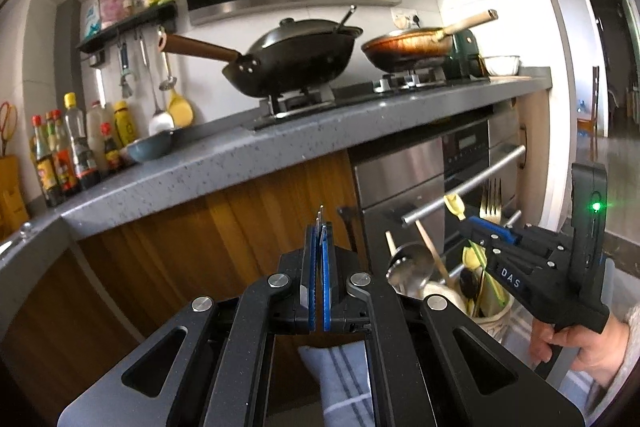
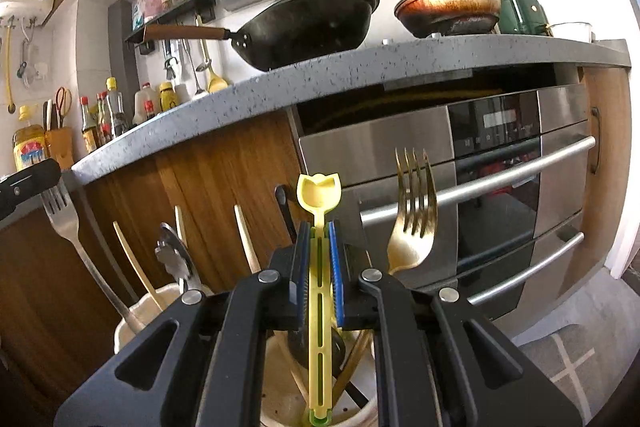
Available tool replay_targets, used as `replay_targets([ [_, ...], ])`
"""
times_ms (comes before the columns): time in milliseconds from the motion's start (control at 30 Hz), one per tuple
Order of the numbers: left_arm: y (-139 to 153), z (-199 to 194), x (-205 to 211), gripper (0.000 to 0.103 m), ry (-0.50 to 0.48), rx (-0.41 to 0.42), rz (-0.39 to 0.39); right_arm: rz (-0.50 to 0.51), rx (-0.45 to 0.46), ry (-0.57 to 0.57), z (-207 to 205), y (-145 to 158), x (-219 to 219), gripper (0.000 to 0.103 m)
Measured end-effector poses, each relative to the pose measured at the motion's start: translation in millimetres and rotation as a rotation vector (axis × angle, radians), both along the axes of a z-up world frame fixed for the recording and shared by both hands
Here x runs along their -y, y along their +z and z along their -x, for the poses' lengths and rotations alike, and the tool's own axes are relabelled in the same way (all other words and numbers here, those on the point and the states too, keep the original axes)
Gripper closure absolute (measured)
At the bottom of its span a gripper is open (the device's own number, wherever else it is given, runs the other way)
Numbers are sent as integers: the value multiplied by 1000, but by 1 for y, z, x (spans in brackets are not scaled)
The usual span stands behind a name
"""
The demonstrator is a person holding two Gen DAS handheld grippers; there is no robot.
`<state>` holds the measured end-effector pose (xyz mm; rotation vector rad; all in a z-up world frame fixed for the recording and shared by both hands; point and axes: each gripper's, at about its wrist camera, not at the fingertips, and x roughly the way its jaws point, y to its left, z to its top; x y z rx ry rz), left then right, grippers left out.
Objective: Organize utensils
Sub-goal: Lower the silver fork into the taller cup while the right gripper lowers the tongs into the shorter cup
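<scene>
Utensils in holder [image 2: 132, 323]: yellow tool [image 2: 320, 307] pinched in right jaws; left jaws' silver fork [image 2: 66, 223] plain only in right view.

"DAS" on right claw [image 1: 476, 227] body

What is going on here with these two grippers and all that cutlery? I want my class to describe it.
A person is sorting utensils in a kitchen with a handheld gripper in each hand. The right gripper is shut on a yellow plastic utensil, held upright over a pale utensil holder that already has a gold fork, a silver fork and wooden utensils standing in it. The left gripper is shut on something thin and metallic; what it is cannot be told.
</scene>
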<state>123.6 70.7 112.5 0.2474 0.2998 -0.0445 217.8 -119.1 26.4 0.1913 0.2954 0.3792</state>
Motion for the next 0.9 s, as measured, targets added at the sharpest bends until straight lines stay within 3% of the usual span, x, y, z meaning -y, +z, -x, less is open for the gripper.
replay_targets([
  [167,-16,-3,7,100,-25,-44,-9,64,6,26,17,-3,4,93],
  [400,-33,-2,14,100,-49,-88,-21,109,-54,62,36,-10,17,93],
  [600,-42,-7,19,100,-46,-120,-25,90,-136,63,34,-18,24,93],
  [900,-50,-10,24,100,-62,-149,-31,108,-177,64,28,-22,19,93],
])
